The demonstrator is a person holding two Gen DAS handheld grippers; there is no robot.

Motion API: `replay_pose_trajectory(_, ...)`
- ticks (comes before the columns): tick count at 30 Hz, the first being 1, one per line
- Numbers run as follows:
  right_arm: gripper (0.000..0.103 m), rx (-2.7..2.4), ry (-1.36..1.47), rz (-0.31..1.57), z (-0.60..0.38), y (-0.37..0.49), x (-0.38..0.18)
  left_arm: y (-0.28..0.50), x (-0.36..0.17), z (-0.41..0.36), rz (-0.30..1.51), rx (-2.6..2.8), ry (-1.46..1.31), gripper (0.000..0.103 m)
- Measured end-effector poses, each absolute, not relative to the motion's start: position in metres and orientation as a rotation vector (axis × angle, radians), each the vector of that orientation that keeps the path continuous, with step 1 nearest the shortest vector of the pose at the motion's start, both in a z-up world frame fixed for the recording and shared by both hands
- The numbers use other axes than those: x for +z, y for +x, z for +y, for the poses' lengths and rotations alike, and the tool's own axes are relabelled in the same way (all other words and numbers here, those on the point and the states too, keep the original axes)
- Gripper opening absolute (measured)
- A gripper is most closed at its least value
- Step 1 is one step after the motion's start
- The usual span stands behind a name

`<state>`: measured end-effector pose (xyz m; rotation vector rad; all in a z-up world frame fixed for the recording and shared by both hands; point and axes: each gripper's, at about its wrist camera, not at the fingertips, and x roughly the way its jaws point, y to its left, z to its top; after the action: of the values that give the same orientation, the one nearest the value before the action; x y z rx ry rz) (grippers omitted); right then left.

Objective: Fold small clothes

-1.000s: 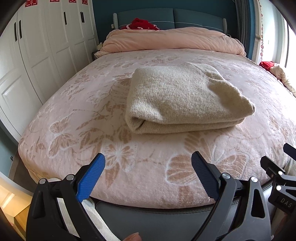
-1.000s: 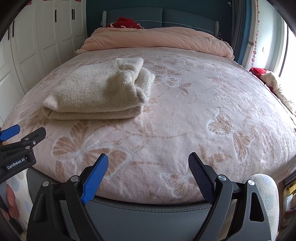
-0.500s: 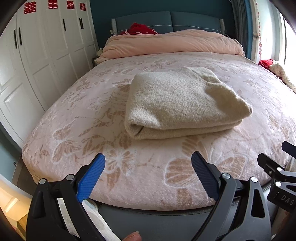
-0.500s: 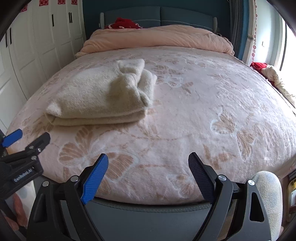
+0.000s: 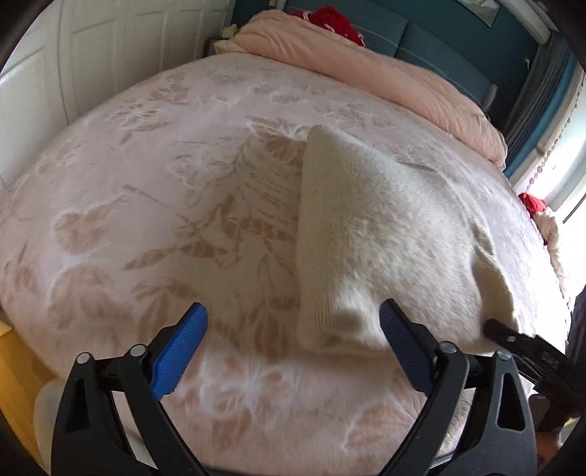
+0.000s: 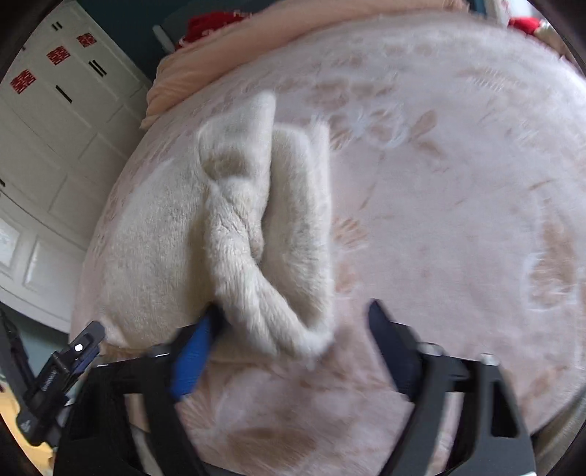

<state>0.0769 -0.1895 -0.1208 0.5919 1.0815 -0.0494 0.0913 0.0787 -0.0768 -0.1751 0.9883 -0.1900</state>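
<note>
A folded cream fluffy sweater [image 5: 370, 234] lies on the pink butterfly-patterned bed cover [image 5: 154, 205]. My left gripper [image 5: 293, 329] hangs over the sweater's near left corner. That corner lies between the jaws beside the dark fingertip [image 5: 395, 322]; the jaws are closing and neither pad presses on it. My right gripper [image 6: 293, 329] is at the near right end of the sweater [image 6: 234, 227]. A rolled fold sits between its jaws, which are closing; the blue finger [image 6: 194, 351] is against the knit and the dark finger stands apart. This view is blurred.
A bunched pink duvet [image 5: 384, 69] and a red garment [image 5: 329, 22] lie at the blue headboard. White wardrobe doors [image 5: 91, 55] stand along the left. Clothes [image 5: 549, 227] lie at the bed's right edge by a bright window.
Both grippers have moved forward over the bed's edge to the sweater's near end and rolled. The sweater's corners now lie between their fingers. The right fingers look closer together.
</note>
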Motion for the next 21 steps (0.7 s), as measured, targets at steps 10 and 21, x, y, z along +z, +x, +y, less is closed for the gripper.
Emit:
replay_pose_trajectory(10,0.044,-0.133,0.386,1.043,-0.165,0.064,-0.101,0.093,-0.087,0.064,0.998,-0.146,0.038,0.078)
replay_pose_trajectory(21,0.073,-0.375,0.083,0.935,-0.171,-0.033,-0.105,0.024,-0.067,0.05,0.833,-0.126,0.154,0.091)
